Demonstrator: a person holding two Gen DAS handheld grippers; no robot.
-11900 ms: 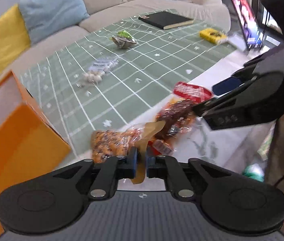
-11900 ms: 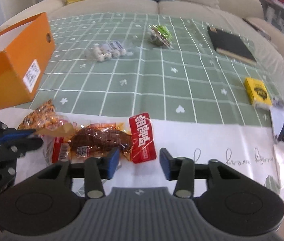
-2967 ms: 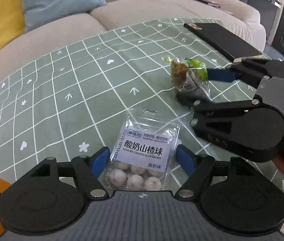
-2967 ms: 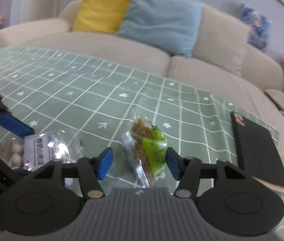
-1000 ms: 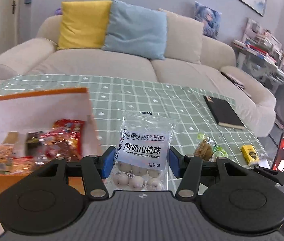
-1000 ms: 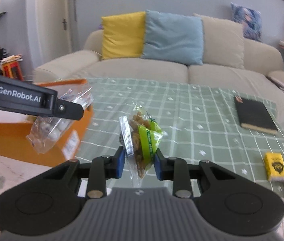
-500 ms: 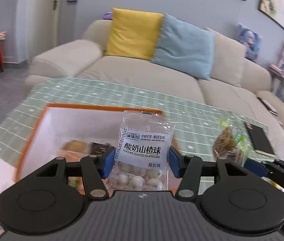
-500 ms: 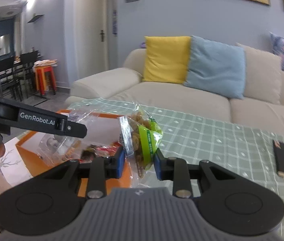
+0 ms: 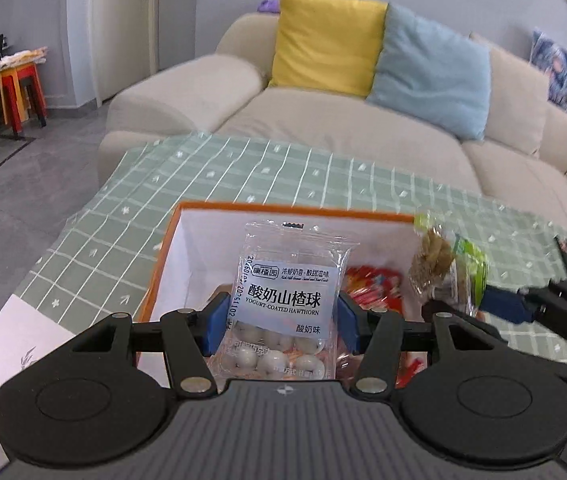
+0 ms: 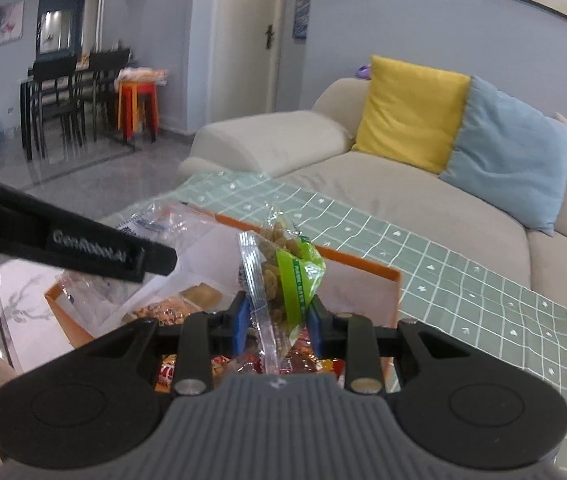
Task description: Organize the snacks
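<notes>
While both last packets hang over the orange box, the sorting looks close to finished. The hawthorn ball packet sits pinched between the blue pads of the left claw, which is closed on its sides and holds it upright above the box's white interior. Just beside it, the green snack packet is gripped narrowly by the right claw, also above the open box; in the left view that same packet hovers over the box's right part. Inside the box, several wrapped snacks already lie on the bottom, red and orange wrappers among them. Judging from this, what remains is to let both packets drop in. The visible stretch of the green checked desk cloth carries no loose snacks, though much of the desk is out of view, so I cannot tell whether others wait elsewhere. Beyond the desk stands a beige sofa with a yellow cushion and a blue cushion.
</notes>
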